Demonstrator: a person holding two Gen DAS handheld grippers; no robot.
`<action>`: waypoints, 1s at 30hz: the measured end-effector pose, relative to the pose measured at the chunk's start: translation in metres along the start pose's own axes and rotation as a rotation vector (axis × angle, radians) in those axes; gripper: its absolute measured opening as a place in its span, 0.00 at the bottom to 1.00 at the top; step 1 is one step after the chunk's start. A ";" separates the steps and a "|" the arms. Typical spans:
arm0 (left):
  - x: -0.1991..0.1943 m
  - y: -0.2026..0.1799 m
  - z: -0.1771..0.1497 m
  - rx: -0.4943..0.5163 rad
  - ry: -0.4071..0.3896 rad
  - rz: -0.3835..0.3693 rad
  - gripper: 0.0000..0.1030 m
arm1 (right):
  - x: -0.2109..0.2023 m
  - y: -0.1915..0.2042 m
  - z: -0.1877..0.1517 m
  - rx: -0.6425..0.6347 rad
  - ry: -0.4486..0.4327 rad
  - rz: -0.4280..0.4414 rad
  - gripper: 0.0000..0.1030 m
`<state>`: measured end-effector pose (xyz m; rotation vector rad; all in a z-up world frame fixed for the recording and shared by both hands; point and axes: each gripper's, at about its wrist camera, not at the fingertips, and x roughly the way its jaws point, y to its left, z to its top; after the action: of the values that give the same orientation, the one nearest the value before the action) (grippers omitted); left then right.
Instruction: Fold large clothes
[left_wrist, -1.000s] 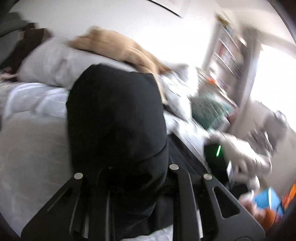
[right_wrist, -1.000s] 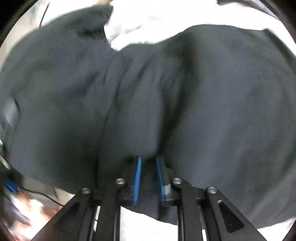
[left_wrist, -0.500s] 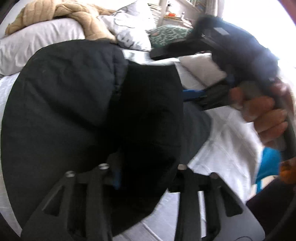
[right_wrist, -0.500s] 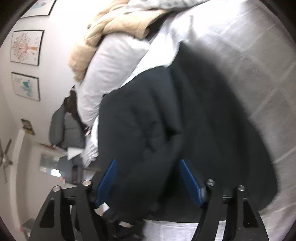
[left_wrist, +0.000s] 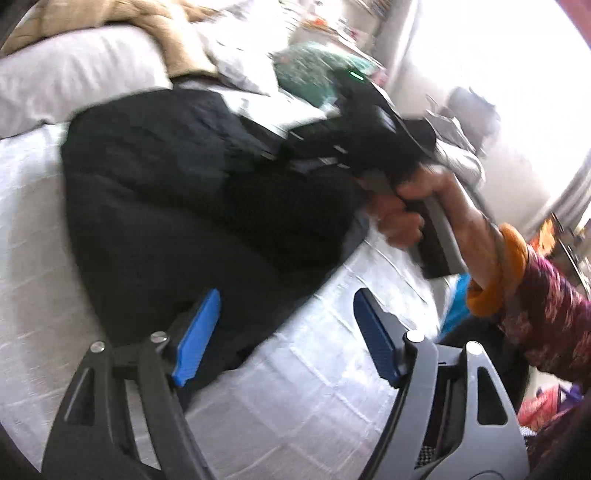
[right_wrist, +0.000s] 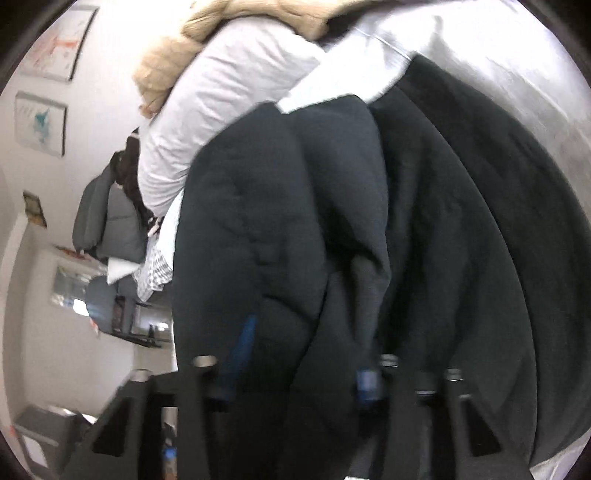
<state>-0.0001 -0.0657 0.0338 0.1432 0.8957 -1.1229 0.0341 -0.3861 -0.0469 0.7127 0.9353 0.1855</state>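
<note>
Left tongs (left_wrist: 286, 334) stand wide apart with nothing between the blue pads; the left pad sits over the near edge of the black garment (left_wrist: 177, 206), the right pad over bare bedsheet (left_wrist: 314, 369). Right tongs (right_wrist: 299, 354) are spread too, with dark folds bunched between the pads, though blur hides whether they press on the cloth or merely straddle it. From the left wrist camera the right tongs reach in from the right, at the garment's far right side.

That garment lies heaped on the bed, against the white pillow (left_wrist: 74, 74) at the far side, a tan knitted blanket (left_wrist: 177, 40) beyond.

It looks like a thick, matte, soft fabric, probably a sweatshirt or jacket: limp, fairly weighty for clothing, unlikely to slip, and in no way fragile. Judging by its layered folds, it will sag and drag when lifted by one point. Better holds are a doubled edge or seam at two well-separated corners, one in each tongs, so the fold stays flat.
</note>
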 end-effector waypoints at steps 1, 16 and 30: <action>-0.009 0.009 0.002 -0.019 -0.019 0.031 0.77 | -0.004 0.010 0.001 -0.030 -0.025 -0.015 0.26; 0.030 0.058 0.036 -0.358 -0.108 0.087 0.80 | -0.119 -0.048 0.016 0.030 -0.276 -0.023 0.23; 0.108 0.098 0.022 -0.768 -0.086 -0.204 1.00 | -0.066 -0.103 0.010 0.139 -0.031 -0.143 0.70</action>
<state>0.1077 -0.1092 -0.0573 -0.6333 1.2223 -0.8919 -0.0131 -0.4983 -0.0640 0.7709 0.9717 -0.0167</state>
